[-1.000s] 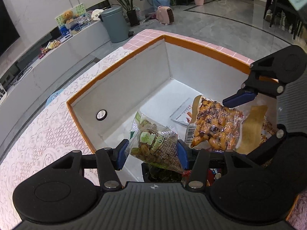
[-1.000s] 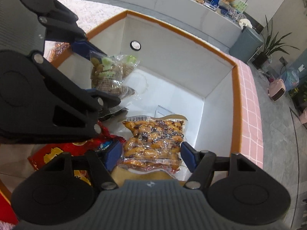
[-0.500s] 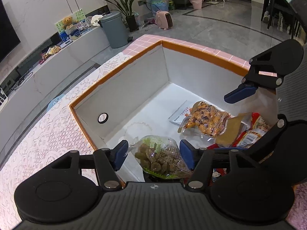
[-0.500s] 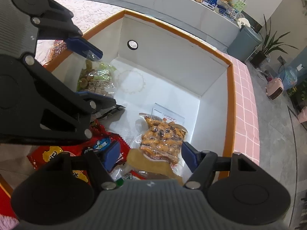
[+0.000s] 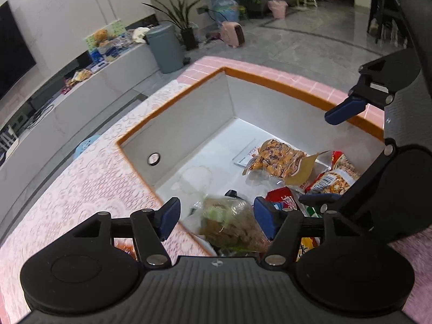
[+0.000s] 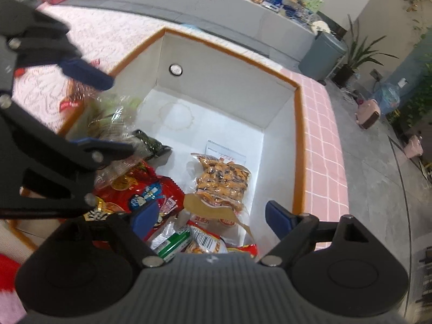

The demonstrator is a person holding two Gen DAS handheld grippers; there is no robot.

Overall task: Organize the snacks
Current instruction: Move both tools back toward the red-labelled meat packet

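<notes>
Your left gripper [image 5: 216,217] and right gripper [image 6: 212,220], jaws just widened, grasp nothing above the orange-rimmed box [image 6: 229,40]. The green-brown snack bag [image 5: 232,224] and orange snack pack [image 6: 221,181] lie inside it, beside red packets [image 6: 151,189].

Both wrist cameras look steeply down into the orange-rimmed box [image 5: 283,81] from close above its near edge. The left view sits over the box's left side, the right view [image 6: 229,46] over its right. Both share its white floor.
</notes>
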